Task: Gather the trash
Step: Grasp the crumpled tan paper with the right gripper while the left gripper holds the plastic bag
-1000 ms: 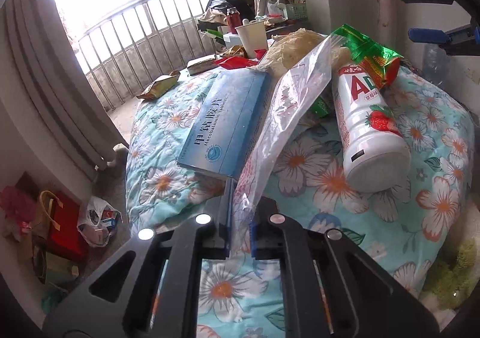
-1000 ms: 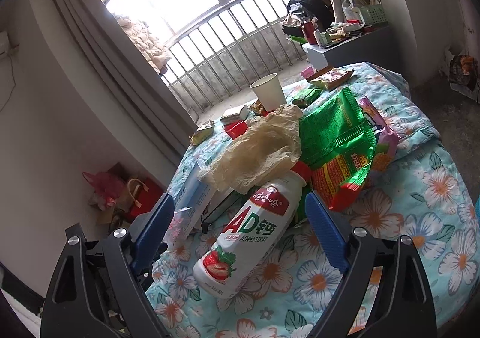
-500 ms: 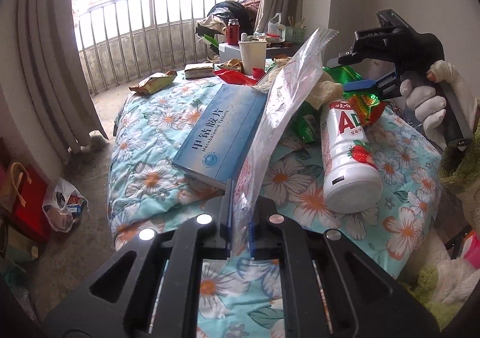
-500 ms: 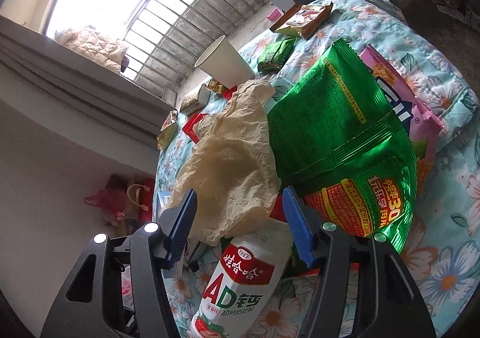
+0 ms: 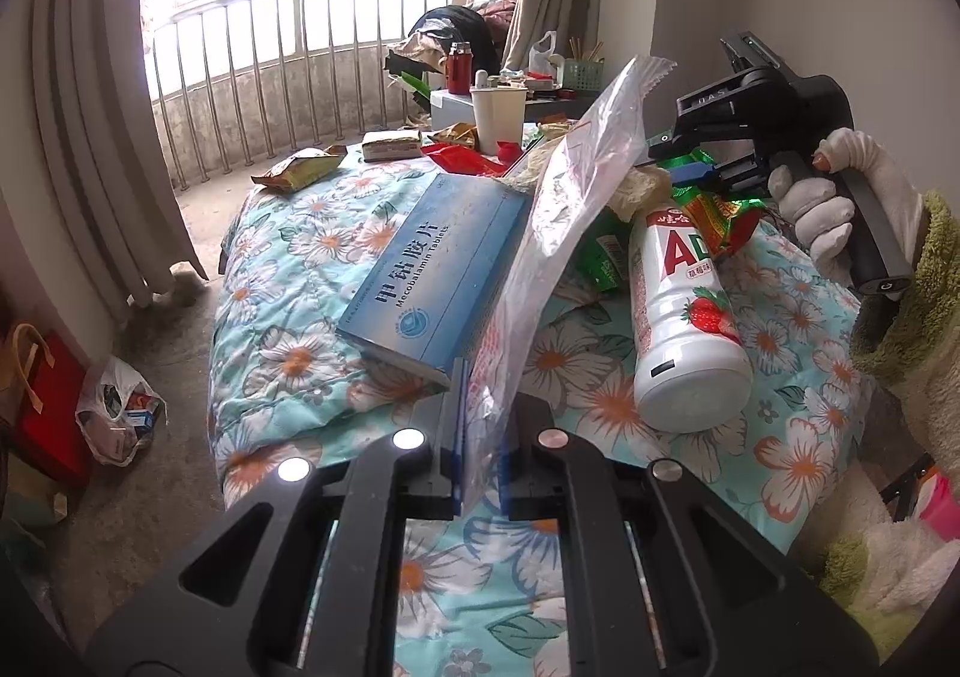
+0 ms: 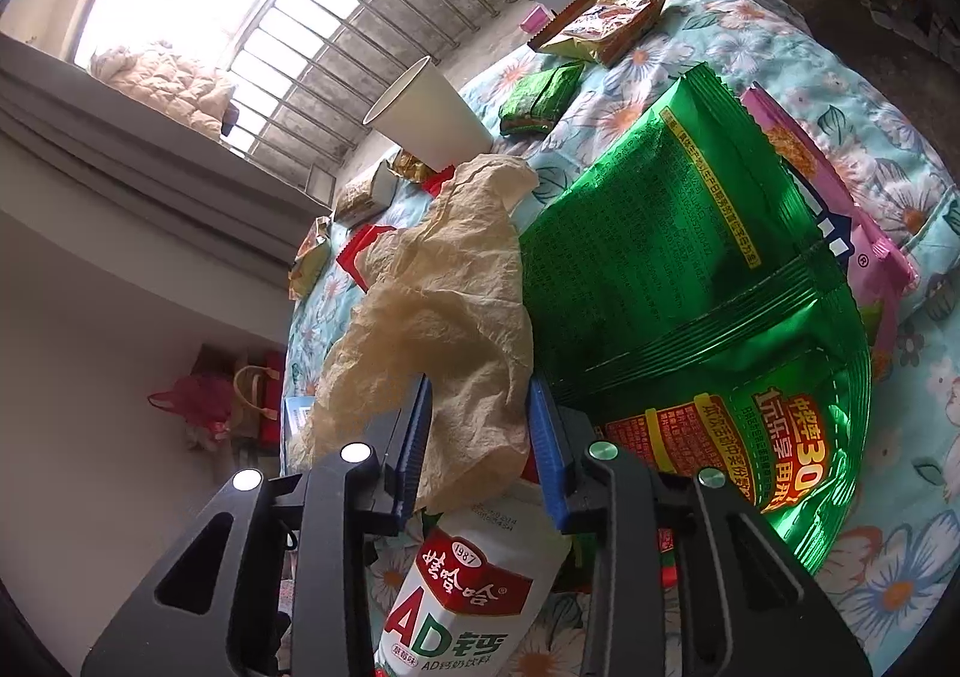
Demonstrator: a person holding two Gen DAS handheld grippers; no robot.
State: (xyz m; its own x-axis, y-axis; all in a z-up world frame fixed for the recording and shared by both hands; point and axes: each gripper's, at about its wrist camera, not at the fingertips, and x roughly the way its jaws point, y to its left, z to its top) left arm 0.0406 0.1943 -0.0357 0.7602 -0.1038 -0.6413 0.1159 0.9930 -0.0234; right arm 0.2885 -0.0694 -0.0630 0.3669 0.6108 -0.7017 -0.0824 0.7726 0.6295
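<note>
My left gripper (image 5: 480, 431) is shut on a clear plastic bag (image 5: 564, 209) that stands up from its jaws. My right gripper (image 6: 480, 437) is part closed around a crumpled beige paper (image 6: 438, 317), its blue pads (image 6: 414, 437) close on either side of it. The paper lies over the neck of a white AD bottle (image 6: 462, 593), which also shows in the left wrist view (image 5: 684, 317). A green snack bag (image 6: 678, 287) lies to its right. The right gripper shows in the left wrist view (image 5: 708, 173), held by a gloved hand.
A blue medicine box (image 5: 432, 269), a white paper cup (image 6: 426, 119), several snack wrappers (image 6: 600, 26) and a pink packet (image 6: 840, 209) lie on the floral cover (image 5: 288, 287). A trash bag (image 5: 114, 407) and red bag (image 5: 48, 395) sit on the floor at left. Window bars stand behind.
My right gripper has moved forward over the bottle neck and its jaws have narrowed around the beige paper. My left gripper still holds the clear bag.
</note>
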